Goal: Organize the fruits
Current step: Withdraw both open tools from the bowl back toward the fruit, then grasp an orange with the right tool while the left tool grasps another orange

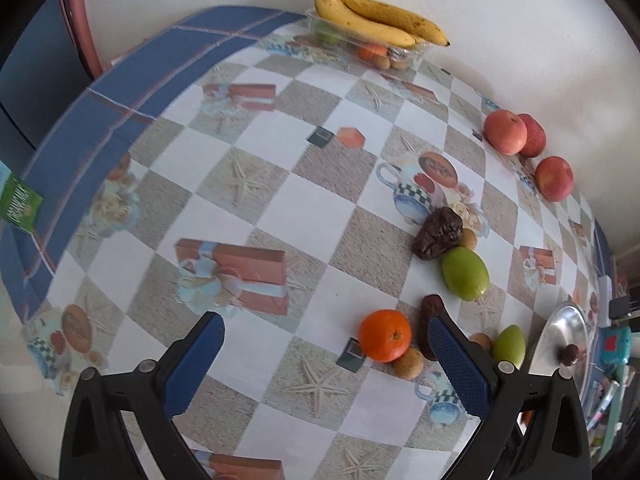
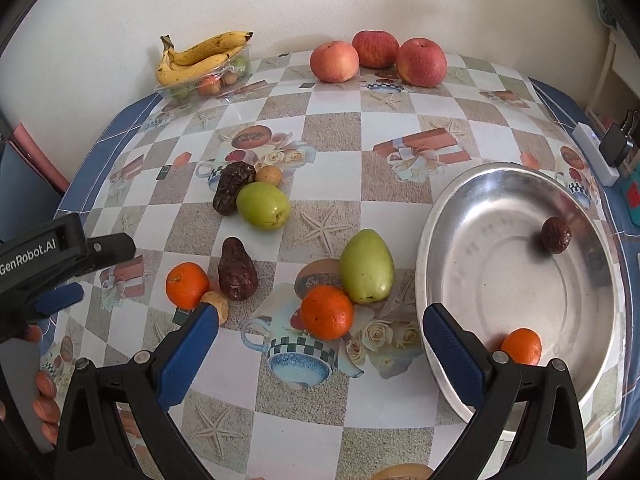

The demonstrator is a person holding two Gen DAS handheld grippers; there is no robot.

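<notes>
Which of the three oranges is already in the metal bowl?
The orange at the near inner edge of the metal bowl; the other two oranges lie on the tablecloth.

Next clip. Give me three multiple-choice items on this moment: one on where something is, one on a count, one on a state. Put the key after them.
1. Where do the bananas lie?
A. in the metal bowl
B. on top of a clear plastic tray by the wall
C. between the apples

2. How many fruits lie in the metal bowl?
A. none
B. two
C. five

3. How does the right tool stand?
A. open and empty
B. shut on an orange
C. shut on a green fruit

Key:
1 B, they rest across the clear plastic tray at the wall.
2 B, only an orange and a dark wrinkled fruit lie inside.
3 A, its blue fingers are spread wide with nothing between them.
</notes>
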